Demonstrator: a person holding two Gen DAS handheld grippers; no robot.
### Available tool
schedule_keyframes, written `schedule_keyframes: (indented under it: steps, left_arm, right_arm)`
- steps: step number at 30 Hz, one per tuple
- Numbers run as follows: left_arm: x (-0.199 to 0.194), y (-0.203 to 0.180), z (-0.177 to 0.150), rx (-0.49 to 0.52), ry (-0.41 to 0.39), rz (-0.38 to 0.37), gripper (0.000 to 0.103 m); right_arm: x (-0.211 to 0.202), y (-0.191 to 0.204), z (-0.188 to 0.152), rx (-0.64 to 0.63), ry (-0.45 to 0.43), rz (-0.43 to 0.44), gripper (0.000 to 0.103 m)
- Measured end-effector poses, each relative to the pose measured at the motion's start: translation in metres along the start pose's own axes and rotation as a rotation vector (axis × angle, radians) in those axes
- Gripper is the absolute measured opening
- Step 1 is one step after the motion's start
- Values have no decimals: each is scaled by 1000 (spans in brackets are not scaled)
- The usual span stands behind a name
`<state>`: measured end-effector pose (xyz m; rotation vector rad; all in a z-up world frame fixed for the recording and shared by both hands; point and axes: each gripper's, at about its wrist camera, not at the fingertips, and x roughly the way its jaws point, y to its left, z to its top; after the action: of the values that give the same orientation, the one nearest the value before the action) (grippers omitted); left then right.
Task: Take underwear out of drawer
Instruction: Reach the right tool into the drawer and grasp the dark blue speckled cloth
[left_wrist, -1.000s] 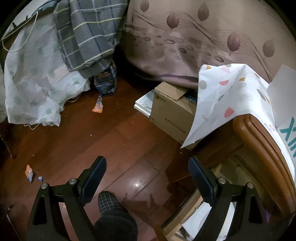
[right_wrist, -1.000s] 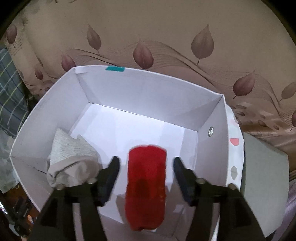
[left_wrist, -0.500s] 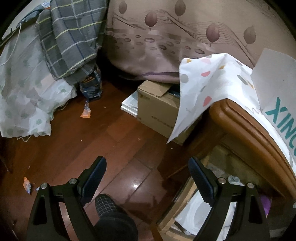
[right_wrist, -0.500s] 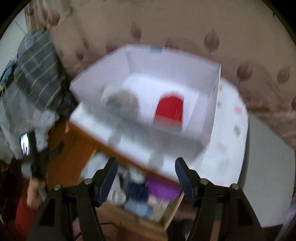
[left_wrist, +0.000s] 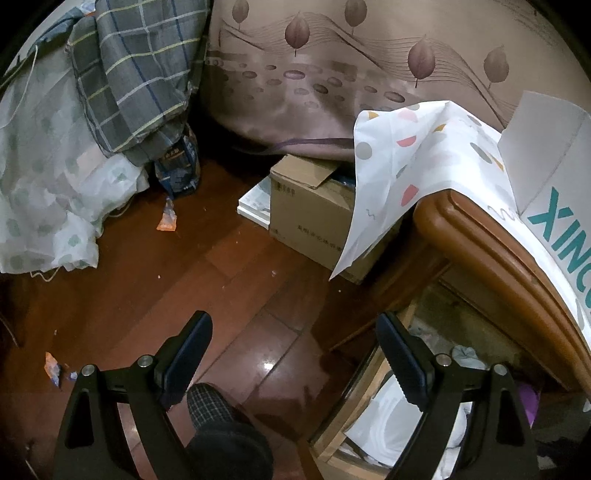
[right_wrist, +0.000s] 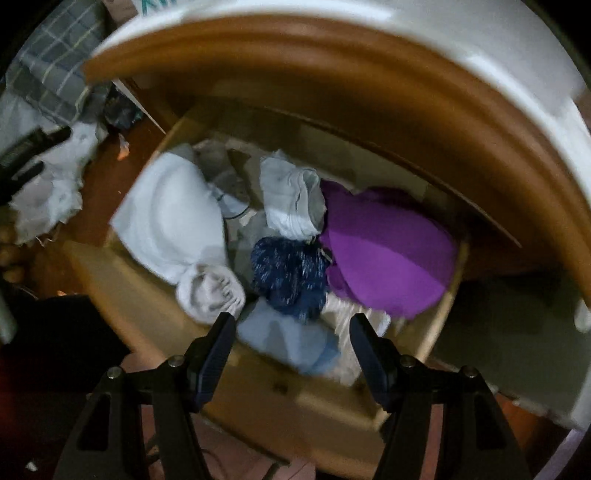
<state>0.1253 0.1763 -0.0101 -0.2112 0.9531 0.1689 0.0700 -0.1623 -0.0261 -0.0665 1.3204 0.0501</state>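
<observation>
The wooden drawer (right_wrist: 122, 280) stands pulled out under the cabinet top (right_wrist: 369, 96) and holds several rolled garments. A purple piece (right_wrist: 388, 258) lies at its right, a dark blue speckled roll (right_wrist: 288, 273) in the middle, a light blue one (right_wrist: 291, 339) at the front, white ones (right_wrist: 173, 221) at the left. My right gripper (right_wrist: 290, 325) hangs open just above the light blue and dark blue rolls, holding nothing. My left gripper (left_wrist: 295, 332) is open over the floor beside the drawer's left corner (left_wrist: 354, 391), empty.
A white box (left_wrist: 546, 166) and a spotted sheet (left_wrist: 406, 162) sit on the cabinet top. A cardboard carton (left_wrist: 306, 206) stands on the wooden floor (left_wrist: 184, 280) behind the cabinet. Bedding and a plaid cloth (left_wrist: 136, 74) pile at the left. A slippered foot (left_wrist: 221, 435) is below my left gripper.
My right gripper left the red roll in the white box, swung down and now hangs over the open drawer. The left view shifted slightly; its gripper stayed open.
</observation>
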Motion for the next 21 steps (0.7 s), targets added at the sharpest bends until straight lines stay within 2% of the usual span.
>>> schedule_keyframes:
  steps: [7, 10, 15, 21]
  left_arm:
    - [1, 1, -1, 6, 8, -6, 88]
    - [0, 0, 0, 10, 8, -7, 88]
    - [1, -2, 1, 3, 14, -13, 88]
    - [2, -6, 1, 20, 12, -13, 88]
  right_arm:
    - [48, 13, 22, -58, 34, -27, 66]
    - [62, 24, 25, -125, 47, -80, 66]
    - [79, 30, 29, -173, 69, -114, 66]
    - [93, 24, 37, -163, 122, -46, 66]
